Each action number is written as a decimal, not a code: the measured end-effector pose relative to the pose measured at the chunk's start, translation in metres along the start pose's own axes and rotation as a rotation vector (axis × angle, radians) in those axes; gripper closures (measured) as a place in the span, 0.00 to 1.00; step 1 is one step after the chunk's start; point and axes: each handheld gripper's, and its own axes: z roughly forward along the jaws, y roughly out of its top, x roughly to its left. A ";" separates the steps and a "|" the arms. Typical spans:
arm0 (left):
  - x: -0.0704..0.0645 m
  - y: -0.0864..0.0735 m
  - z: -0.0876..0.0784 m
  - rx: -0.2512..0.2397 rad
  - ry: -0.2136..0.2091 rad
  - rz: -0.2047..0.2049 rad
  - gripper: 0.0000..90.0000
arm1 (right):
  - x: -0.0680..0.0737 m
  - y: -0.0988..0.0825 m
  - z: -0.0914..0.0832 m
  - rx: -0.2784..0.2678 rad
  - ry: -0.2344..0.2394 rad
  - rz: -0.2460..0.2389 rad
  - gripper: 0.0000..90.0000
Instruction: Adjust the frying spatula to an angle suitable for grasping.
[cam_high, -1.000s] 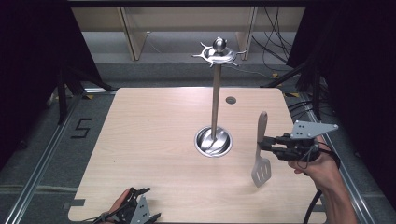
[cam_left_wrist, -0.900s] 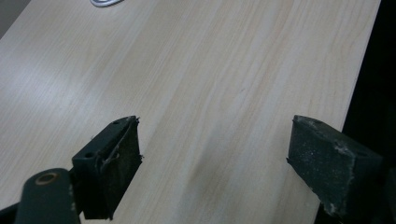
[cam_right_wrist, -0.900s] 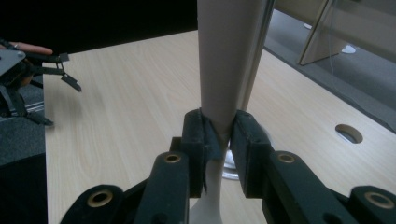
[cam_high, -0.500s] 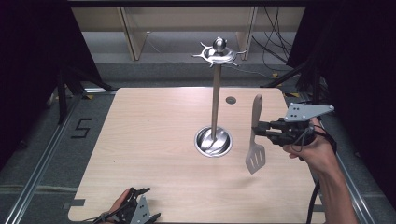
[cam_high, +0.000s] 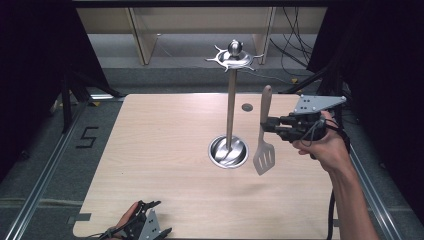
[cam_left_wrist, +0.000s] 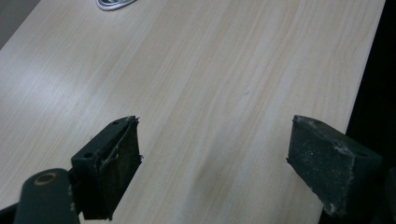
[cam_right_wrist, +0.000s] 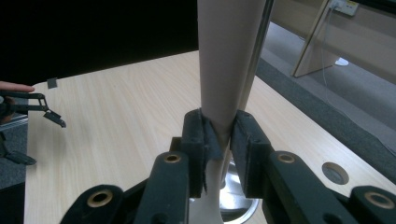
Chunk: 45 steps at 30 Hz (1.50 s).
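A slotted spatula (cam_high: 263, 147) with a wooden handle (cam_right_wrist: 225, 60) hangs upright above the table, blade down. My right gripper (cam_high: 271, 125) is shut on its handle, to the right of the metal rack pole (cam_high: 231, 112). That rack has a round steel base (cam_high: 228, 151) and a hooked crown (cam_high: 233, 56) on top. In the right gripper view the jaws clamp the handle's narrow part, with the pole (cam_right_wrist: 256, 56) just behind. My left gripper (cam_high: 148, 226) rests at the table's front edge, open, its pads (cam_left_wrist: 114, 170) wide apart over bare wood.
The wooden table (cam_high: 160, 150) has a small round hole (cam_high: 247, 107) near its far right side. Wooden shelving legs (cam_high: 142, 40) and cables (cam_high: 295, 45) lie on the floor beyond. A "5" mark (cam_high: 86, 137) is on the floor at left.
My right gripper has lifted the spatula and carried it left and farther back, closer to the rack pole. The left gripper has stayed put.
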 end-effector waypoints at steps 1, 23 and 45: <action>0.000 0.000 0.000 -0.001 -0.001 -0.002 0.18 | -0.002 0.003 0.000 0.018 0.005 0.000 0.85; -0.001 0.000 0.001 -0.010 -0.001 -0.002 0.18 | -0.014 0.027 0.016 0.029 0.007 0.000 0.85; -0.001 -0.001 0.001 -0.014 0.007 0.001 0.18 | -0.021 0.037 0.029 0.041 0.009 0.013 0.85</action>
